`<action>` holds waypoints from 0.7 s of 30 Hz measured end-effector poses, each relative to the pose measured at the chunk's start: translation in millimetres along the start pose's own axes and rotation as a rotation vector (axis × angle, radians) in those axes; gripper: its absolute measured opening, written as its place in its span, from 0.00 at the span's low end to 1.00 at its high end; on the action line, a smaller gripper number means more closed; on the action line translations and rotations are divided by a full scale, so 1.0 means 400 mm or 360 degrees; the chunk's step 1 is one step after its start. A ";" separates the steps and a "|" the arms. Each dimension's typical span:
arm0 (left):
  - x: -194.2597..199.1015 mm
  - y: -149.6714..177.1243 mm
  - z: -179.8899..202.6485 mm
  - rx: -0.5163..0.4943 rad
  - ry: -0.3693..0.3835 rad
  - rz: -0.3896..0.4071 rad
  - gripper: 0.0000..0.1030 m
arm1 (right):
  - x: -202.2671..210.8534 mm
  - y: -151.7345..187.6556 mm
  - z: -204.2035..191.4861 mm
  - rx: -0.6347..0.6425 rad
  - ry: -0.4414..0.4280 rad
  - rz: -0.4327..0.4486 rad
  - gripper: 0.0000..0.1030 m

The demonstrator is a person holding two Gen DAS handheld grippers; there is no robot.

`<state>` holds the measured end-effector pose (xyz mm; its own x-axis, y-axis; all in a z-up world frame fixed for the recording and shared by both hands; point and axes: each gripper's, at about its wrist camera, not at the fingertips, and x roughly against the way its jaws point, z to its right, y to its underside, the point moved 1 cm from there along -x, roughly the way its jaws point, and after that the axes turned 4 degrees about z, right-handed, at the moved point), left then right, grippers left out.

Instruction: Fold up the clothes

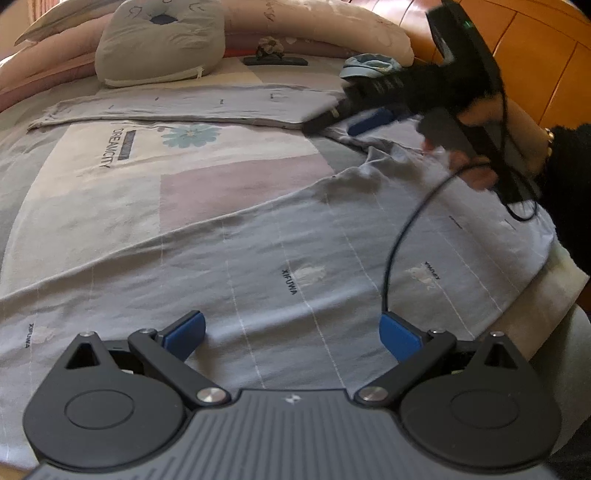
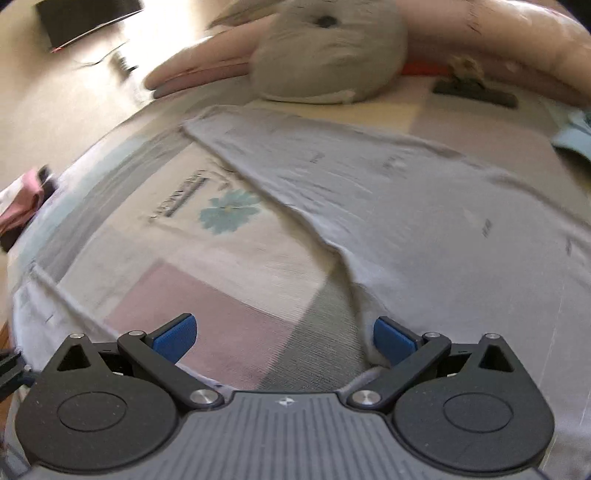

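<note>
Tongs on the left (image 1: 293,334) stand wide open with nothing between their blue pads, hovering low over the grey garment (image 1: 295,251), whose cloth with thin pale lines and small printed words fills the space right under and ahead of them. Tongs on the right (image 2: 284,338) are spread just as wide and hold nothing; their right-hand pad sits just beside a crumpled edge of the garment (image 2: 424,206), while the left-hand pad hangs over the bare bedspread (image 2: 207,295). Ahead of the right tongs the garment runs away to the right in a broad sheet, one long part stretching forward and left across the bed. In the left wrist view the right tongs (image 1: 351,120) show far ahead and to the right, gripped by a hand (image 1: 480,162) with a dark sleeve, a black cable looping down from them toward the left tongs. Between the two garment parts lies the patchwork bedspread (image 1: 177,158) with a blue flower print. Beyond, at the bed's far side, rest a grey pillow (image 1: 159,40) and a long pink bolster (image 1: 325,26).
</note>
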<state>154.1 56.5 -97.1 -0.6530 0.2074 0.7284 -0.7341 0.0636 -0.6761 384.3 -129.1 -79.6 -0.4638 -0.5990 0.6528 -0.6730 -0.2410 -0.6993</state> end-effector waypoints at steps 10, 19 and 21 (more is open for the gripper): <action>0.058 -0.014 0.030 0.0001 0.0111 0.0045 0.97 | -0.028 -0.002 -0.007 0.0009 0.0027 -0.0048 1.00; 0.093 -0.052 0.087 -0.0111 0.0182 0.0069 0.97 | 0.084 0.050 0.024 0.0171 0.0911 0.0082 1.00; 0.098 -0.075 0.081 -0.0113 0.0200 0.0069 0.97 | 0.085 0.068 0.026 0.0183 0.1000 0.0087 1.00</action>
<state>144.6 31.0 -44.6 -0.6521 0.3318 0.6817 -0.6875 0.1200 -0.7162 356.2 -163.8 -79.5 -0.7684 -0.0594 0.6372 -0.5889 -0.3240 -0.7404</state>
